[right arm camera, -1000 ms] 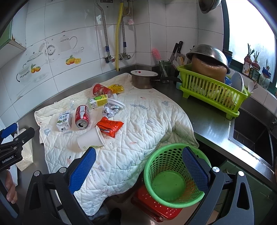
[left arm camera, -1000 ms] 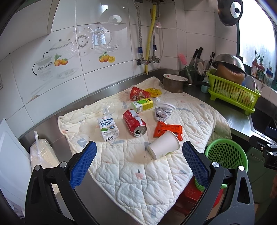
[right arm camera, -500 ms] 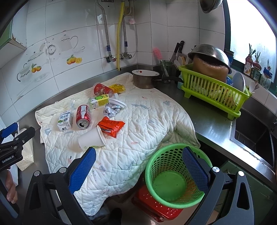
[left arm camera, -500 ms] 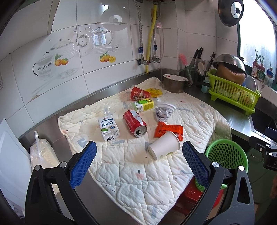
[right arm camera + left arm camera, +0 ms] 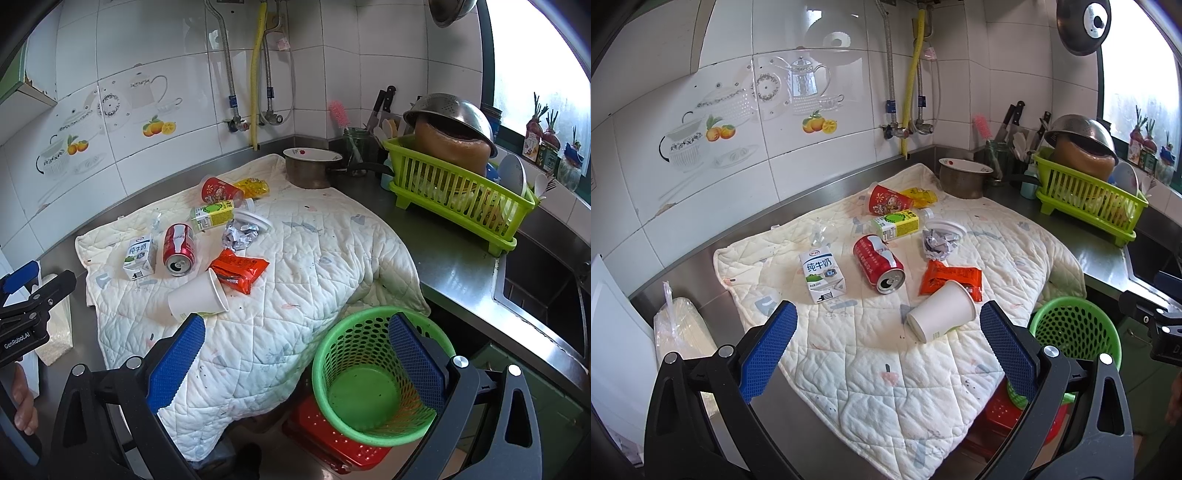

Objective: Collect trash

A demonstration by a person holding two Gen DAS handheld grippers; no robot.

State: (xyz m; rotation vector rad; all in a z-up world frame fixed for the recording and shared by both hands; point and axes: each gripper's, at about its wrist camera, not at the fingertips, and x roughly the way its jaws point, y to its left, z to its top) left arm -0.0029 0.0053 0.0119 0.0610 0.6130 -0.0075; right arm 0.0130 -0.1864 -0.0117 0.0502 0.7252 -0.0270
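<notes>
**Status: No Change, Collection Not Begun**

Over the last second nothing has shifted. Left gripper (image 5: 886, 325) and right gripper (image 5: 295, 334) both remain spread apart, empty. Nearest: green basket (image 5: 373, 376), empty, below the counter edge. Next, on the quilted cloth (image 5: 849, 350): paper cup (image 5: 940, 314), orange wrapper (image 5: 951, 278), red can (image 5: 879, 264), milk carton (image 5: 822, 271). All trash awaits pickup.

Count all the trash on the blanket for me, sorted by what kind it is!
Cups: 2, white paper cup and red cup
Drink cartons: 2, milk carton and green juice box
Cans: 1, red can
Wrappers: 2, orange wrapper and yellow wrapper
Foil balls: 1
Lids: 1
Total: 9
</notes>
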